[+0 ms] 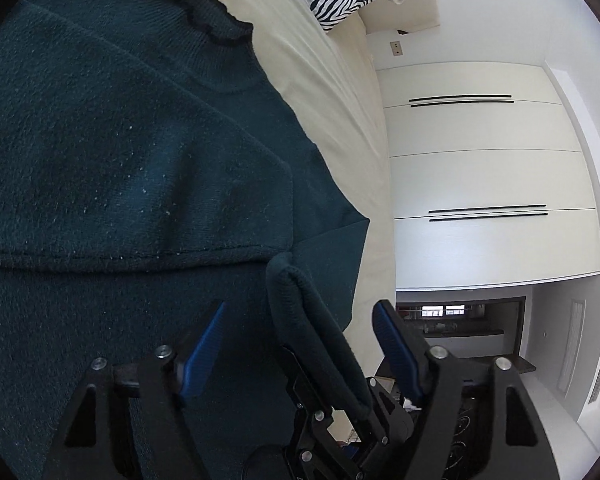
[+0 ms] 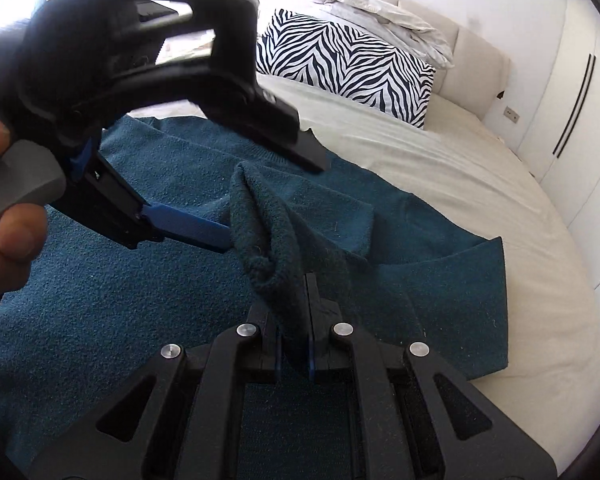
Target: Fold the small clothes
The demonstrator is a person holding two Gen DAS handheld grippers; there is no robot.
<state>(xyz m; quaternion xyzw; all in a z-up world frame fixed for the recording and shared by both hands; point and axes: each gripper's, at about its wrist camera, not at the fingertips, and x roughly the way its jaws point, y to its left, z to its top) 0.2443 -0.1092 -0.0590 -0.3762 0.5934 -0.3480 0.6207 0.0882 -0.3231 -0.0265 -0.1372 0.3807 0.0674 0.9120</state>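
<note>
A dark teal knitted sweater [image 2: 148,280] lies spread flat on a bed covered with a cream sheet [image 2: 480,184]. Its ruffled collar [image 1: 216,20] points toward the far end of the bed, where a zebra-striped pillow [image 2: 340,68] rests against the headboard with a crumpled pale cloth [image 2: 384,20] bunched just behind it.

One sleeve [image 2: 276,232] of the sweater is lifted off the body of the garment and stands up as a folded ridge of fabric. The right gripper [image 2: 294,320] has its fingers closed tight on the lower part of this sleeve, with the blue pads pinching the knit between them. The cuff end rises above the grip and curls over.

The left gripper [image 1: 300,344] comes in from the left of the right wrist view, held by a person's hand [image 2: 4,200] around its grey handle. Its fingers [image 1: 204,352] stand apart on either side of the raised sleeve end, and in the left wrist view a clear gap shows between each blue pad and the fabric, so they are open around it rather than gripping. In the right wrist view one blue pad reaches to the side of the sleeve, and whether it touches there cannot be told.

White wardrobe doors [image 1: 480,152] with thin dark handles stand beyond the right side of the bed.
</note>
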